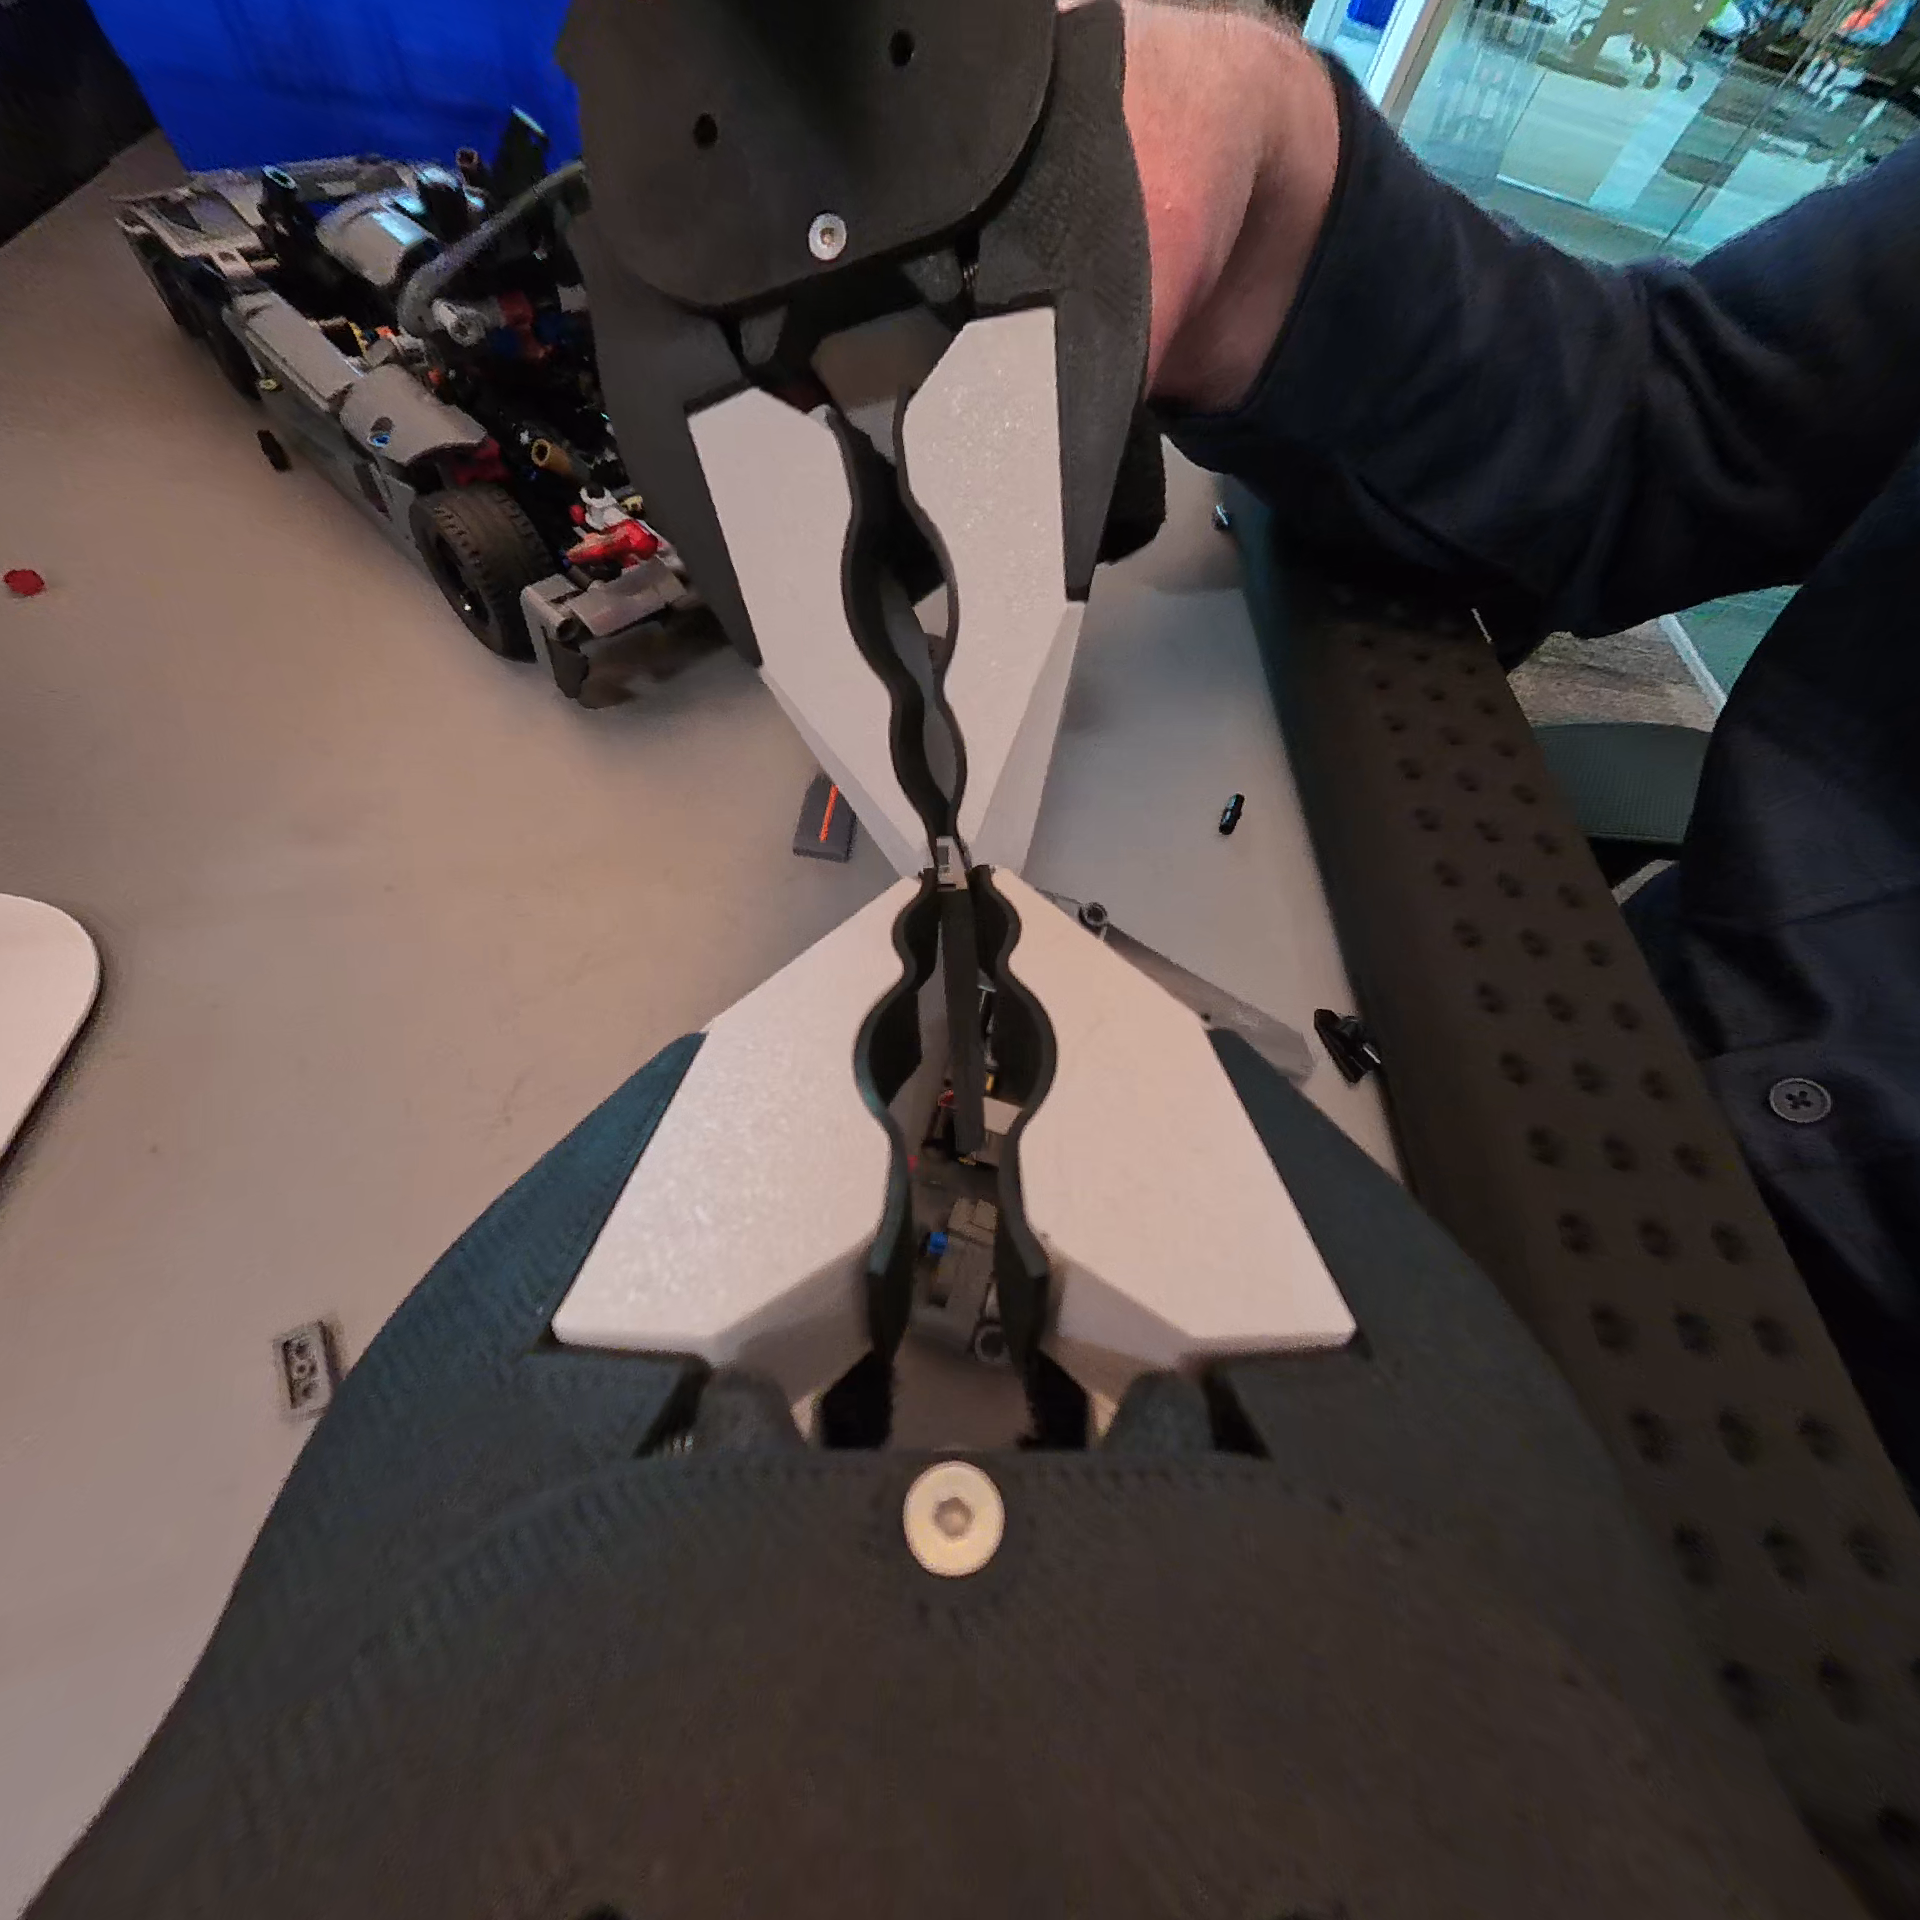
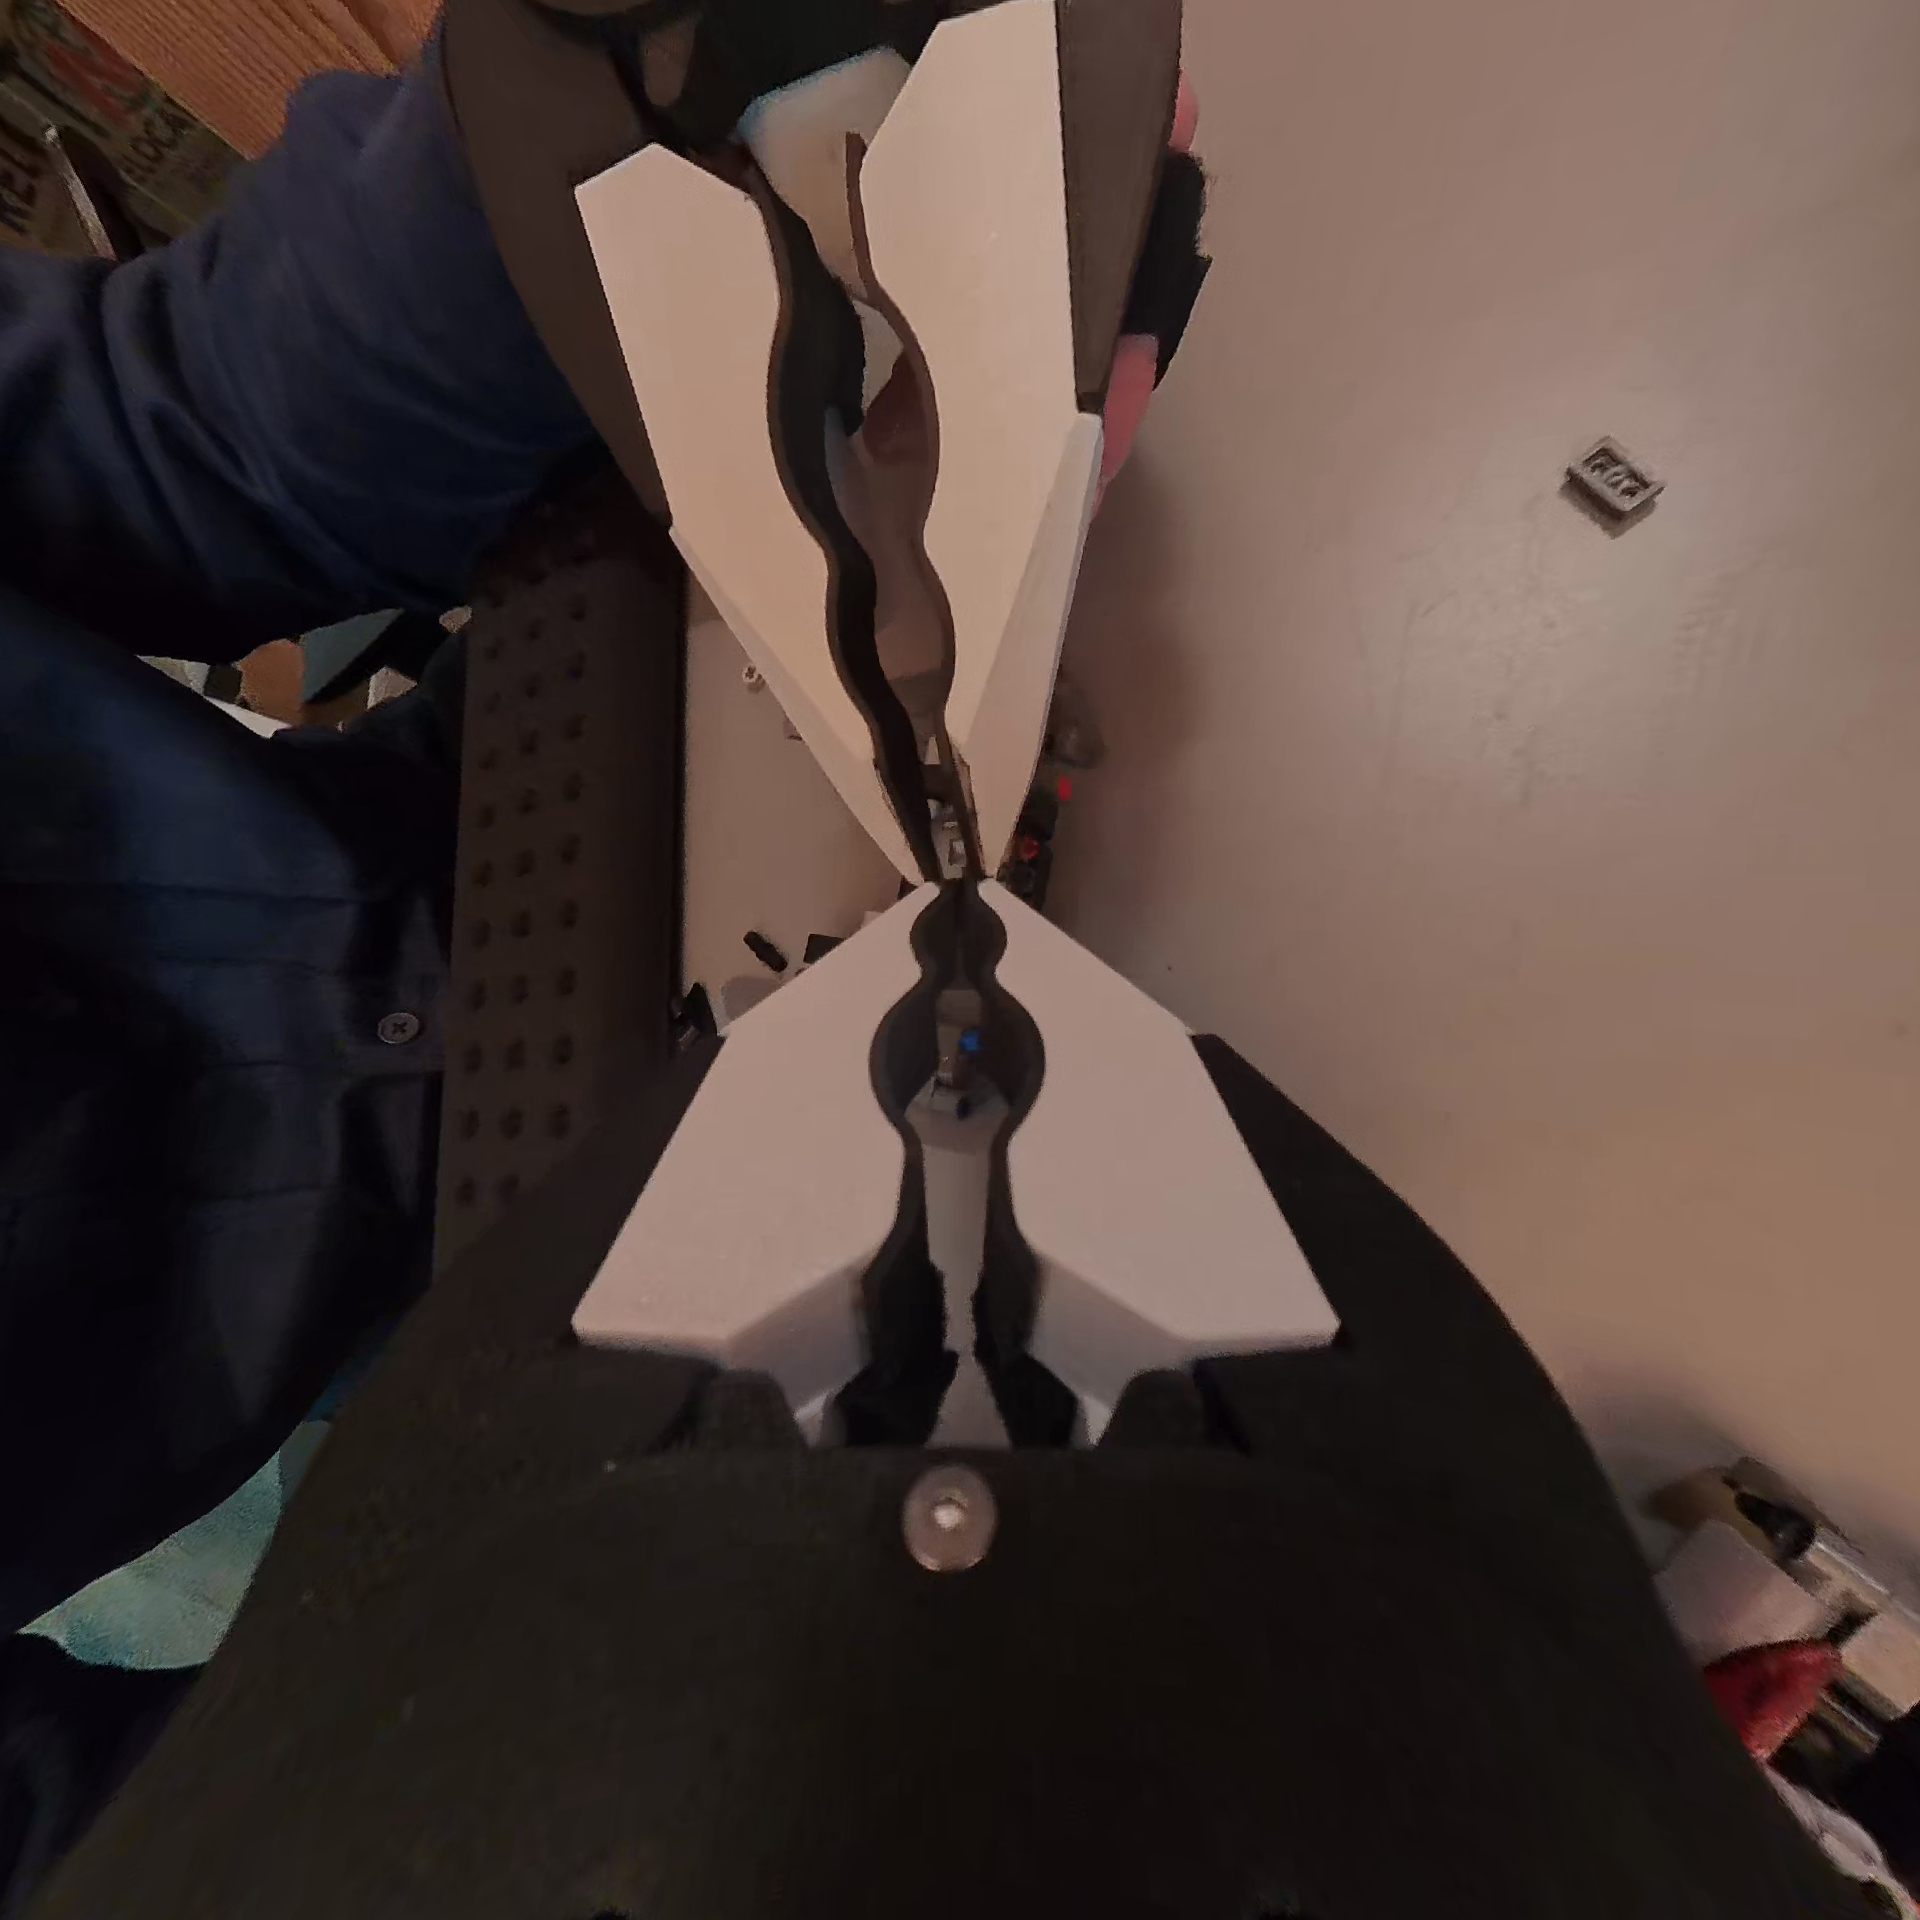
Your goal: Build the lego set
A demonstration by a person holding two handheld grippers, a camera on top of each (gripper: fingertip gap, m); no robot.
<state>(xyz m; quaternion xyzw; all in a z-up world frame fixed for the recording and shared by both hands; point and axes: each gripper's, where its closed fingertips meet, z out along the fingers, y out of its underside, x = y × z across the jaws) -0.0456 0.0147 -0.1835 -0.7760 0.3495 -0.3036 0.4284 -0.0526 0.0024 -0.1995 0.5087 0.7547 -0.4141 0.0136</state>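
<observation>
Grey surface (image 1: 312, 935) under my claws: a tiny light lego piece (image 1: 943, 858) sits pinched where the left claw (image 1: 948, 883) and right claw (image 2: 954, 888) meet tip to tip, both nearly closed on it. Beyond the left claw stands the part-built lego car (image 1: 416, 416); a grey plate (image 2: 1614, 484) lies right of the right claw.

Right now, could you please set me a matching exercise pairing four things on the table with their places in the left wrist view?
Things:
1. Lego car
2. Red piece
3. Black pin
4. Grey plate

Places:
A. Far left edge, alone
B. Lower left, beside the left claw's body
C. Upper left, at the back of the table
D. Right of the touching claw tips, near the table's edge

Pairs: 1-C, 2-A, 3-D, 4-B
</observation>
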